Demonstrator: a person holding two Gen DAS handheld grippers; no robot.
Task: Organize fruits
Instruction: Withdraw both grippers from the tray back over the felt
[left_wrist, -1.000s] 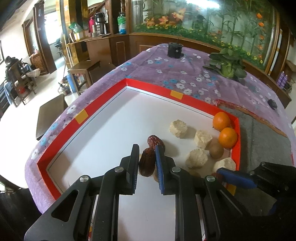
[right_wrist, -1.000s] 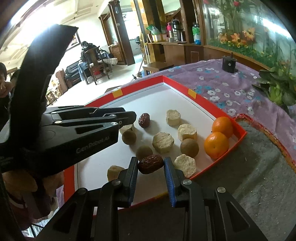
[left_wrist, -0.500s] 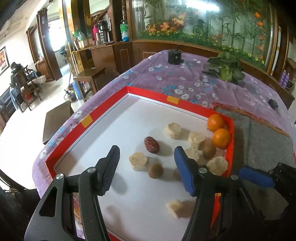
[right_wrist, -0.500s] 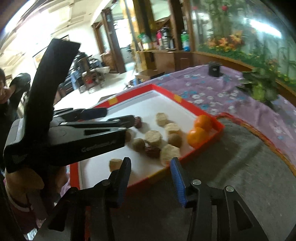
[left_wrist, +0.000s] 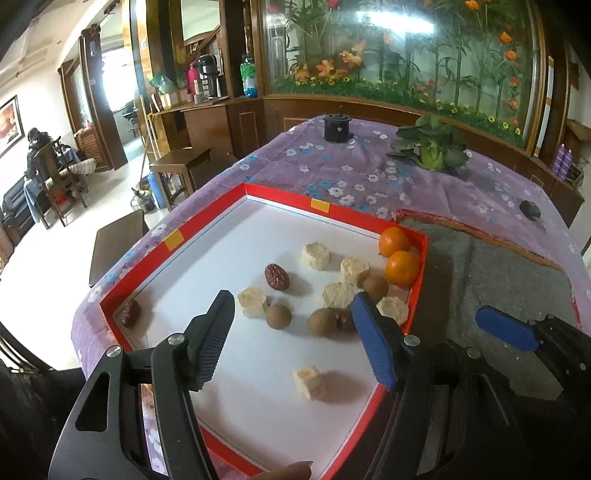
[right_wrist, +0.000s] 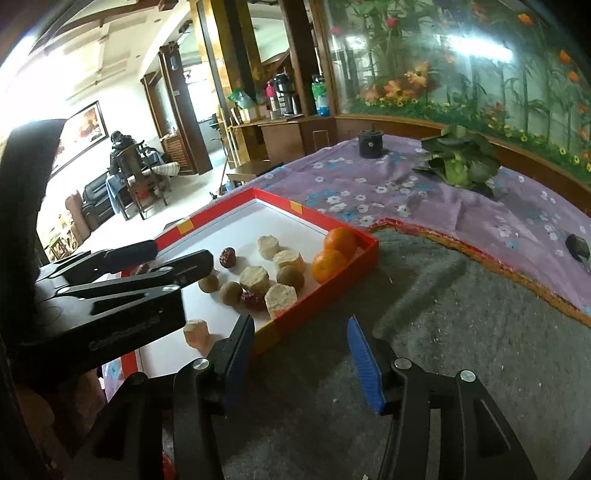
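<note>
A red-rimmed white tray (left_wrist: 369, 221) holds two oranges (left_wrist: 402, 268), several pale cake pieces (left_wrist: 315, 255), brown round fruits (left_wrist: 279, 316) and three dark red dates: one mid-tray (left_wrist: 276, 277), one in the left corner (left_wrist: 130, 313), one among the cluster (left_wrist: 345, 320). My left gripper (left_wrist: 291, 339) is open and empty above the tray's near part. My right gripper (right_wrist: 301, 356) is open and empty over the grey mat, just off the tray's (right_wrist: 354, 254) near corner. The oranges (right_wrist: 328, 264) and cluster date (right_wrist: 253, 300) show there too.
The table has a purple flowered cloth (left_wrist: 369, 177) and a grey mat (left_wrist: 480, 280) to the right of the tray. A leafy green vegetable (left_wrist: 430, 151), a black cylinder (left_wrist: 335, 127) and a small dark object (left_wrist: 530, 209) lie farther back. The table edge drops off to the left.
Both grippers held a date one second ago; both have opened, released the dates in the tray, and pulled back and up. The right one is now over the mat.
</note>
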